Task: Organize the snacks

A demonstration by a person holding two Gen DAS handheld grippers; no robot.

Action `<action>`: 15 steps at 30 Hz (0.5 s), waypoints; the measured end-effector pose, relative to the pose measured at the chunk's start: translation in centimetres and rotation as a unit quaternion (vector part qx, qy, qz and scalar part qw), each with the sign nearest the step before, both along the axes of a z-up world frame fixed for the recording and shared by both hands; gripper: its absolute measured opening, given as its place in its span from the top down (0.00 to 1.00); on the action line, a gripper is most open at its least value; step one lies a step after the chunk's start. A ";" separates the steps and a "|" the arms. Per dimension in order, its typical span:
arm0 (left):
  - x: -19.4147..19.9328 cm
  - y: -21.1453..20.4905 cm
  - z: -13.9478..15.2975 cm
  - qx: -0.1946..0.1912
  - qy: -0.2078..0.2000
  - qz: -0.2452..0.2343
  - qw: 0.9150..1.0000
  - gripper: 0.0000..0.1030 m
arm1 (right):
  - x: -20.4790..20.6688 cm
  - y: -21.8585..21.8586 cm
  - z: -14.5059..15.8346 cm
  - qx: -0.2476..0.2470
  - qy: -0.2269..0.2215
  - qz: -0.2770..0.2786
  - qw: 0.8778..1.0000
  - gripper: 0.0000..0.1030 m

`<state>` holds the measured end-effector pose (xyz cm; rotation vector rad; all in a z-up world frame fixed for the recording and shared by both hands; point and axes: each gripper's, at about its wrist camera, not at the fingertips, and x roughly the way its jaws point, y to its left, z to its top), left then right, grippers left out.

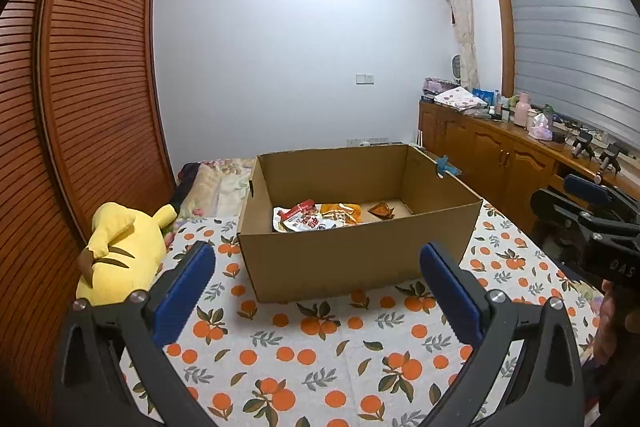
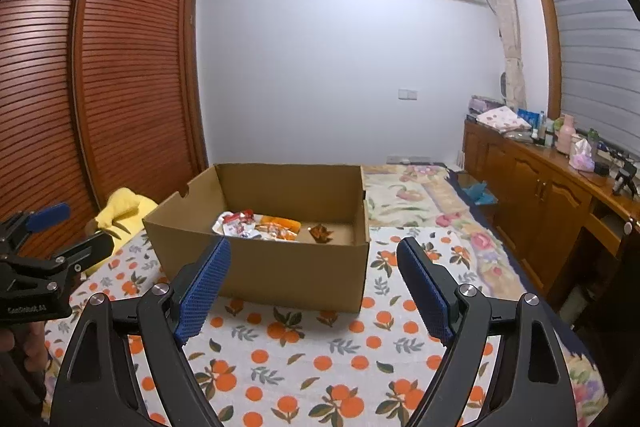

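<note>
An open cardboard box point(image 1: 360, 255) point(image 2: 280, 267) stands on a bed cover printed with oranges. Inside it lie a red and white snack bag point(image 1: 304, 219) point(image 2: 237, 225), an orange packet point(image 1: 340, 213) point(image 2: 278, 229) and a small brown wrapper point(image 1: 382, 209) point(image 2: 321, 233). My left gripper point(image 1: 318, 261) is open in front of the box's near wall, nothing between its blue pads. My right gripper point(image 2: 314, 259) is open too, also short of the box and empty. Each gripper shows at the edge of the other's view, the right gripper point(image 1: 592, 211) and the left gripper point(image 2: 52, 231).
A yellow plush toy point(image 1: 120, 251) point(image 2: 120, 215) lies left of the box beside a slatted wooden wardrobe point(image 1: 92, 87). A wooden cabinet point(image 2: 540, 195) with bottles and cloths runs along the right wall. A floral quilt point(image 2: 420, 195) lies behind the box.
</note>
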<state>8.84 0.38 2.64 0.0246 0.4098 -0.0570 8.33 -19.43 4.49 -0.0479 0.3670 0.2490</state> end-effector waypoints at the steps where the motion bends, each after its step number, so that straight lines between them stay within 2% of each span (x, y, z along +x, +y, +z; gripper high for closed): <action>1: 0.0 0.0 -0.1 -0.001 0.002 0.000 1.000 0.00 | -0.1 0.0 -0.1 -0.001 0.000 -0.001 1.000 0.15; 15: -0.2 0.3 -0.6 -0.005 0.006 0.005 1.000 0.00 | 0.0 -0.1 -0.4 0.000 0.003 -0.001 1.000 0.15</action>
